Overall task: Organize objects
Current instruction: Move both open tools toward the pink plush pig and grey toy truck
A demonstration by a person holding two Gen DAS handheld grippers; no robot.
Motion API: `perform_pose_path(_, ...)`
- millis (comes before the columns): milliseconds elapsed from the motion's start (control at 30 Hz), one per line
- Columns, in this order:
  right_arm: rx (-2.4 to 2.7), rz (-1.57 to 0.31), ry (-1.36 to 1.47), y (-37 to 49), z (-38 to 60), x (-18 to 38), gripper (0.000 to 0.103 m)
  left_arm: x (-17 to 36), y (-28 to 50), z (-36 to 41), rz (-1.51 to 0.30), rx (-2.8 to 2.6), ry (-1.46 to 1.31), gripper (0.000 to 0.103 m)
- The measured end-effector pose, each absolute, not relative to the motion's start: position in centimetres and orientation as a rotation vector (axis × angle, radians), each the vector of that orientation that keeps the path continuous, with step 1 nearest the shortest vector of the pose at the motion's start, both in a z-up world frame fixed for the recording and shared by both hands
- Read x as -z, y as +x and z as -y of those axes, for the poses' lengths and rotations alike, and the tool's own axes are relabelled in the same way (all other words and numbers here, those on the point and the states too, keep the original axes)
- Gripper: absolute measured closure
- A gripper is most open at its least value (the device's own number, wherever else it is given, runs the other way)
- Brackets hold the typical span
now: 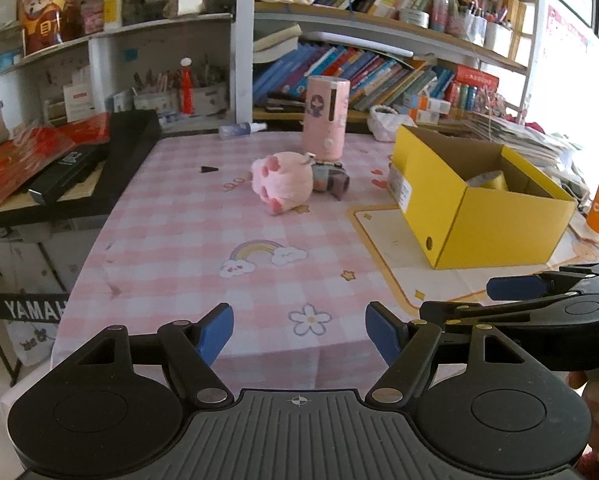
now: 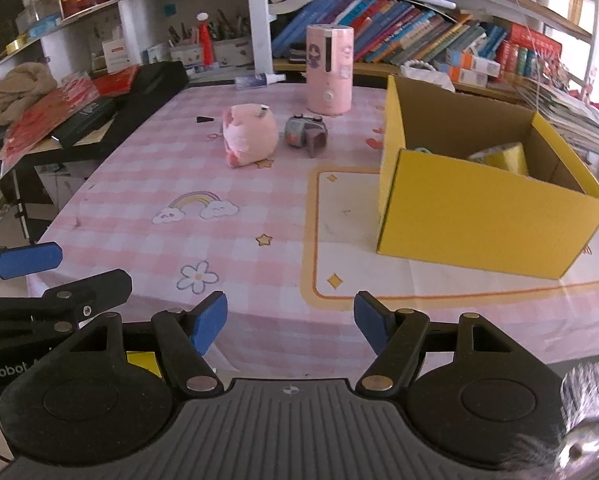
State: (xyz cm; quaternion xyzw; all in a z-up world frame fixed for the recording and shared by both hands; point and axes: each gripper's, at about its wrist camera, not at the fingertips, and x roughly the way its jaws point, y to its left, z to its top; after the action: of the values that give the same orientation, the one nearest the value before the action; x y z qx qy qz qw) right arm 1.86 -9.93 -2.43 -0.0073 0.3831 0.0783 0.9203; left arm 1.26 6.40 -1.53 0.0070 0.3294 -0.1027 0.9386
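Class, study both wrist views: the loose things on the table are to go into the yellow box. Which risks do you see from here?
1. The pink plush toy lies touching or nearly touching the small grey gadget; grasping one may drag the other.
2. The tall pink canister stands upright just behind them and could be tipped over.
3. The left gripper and right gripper, both open, are close together and might collide.

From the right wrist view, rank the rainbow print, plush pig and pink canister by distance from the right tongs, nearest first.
1. Rainbow print, on the cloth ahead and left of the open right tongs.
2. Plush pig, mid-table, on its side.
3. Pink canister, upright at the table's far edge.
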Motion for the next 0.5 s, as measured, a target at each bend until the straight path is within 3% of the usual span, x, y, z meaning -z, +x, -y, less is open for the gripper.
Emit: perform_pose_path(500, -0.209, -0.773, -0.034, 7.9, 9.3, 2.3, 0.035, 1.4, 6.9, -6.8, -0.662, 0.155, -0.016, 0.028)
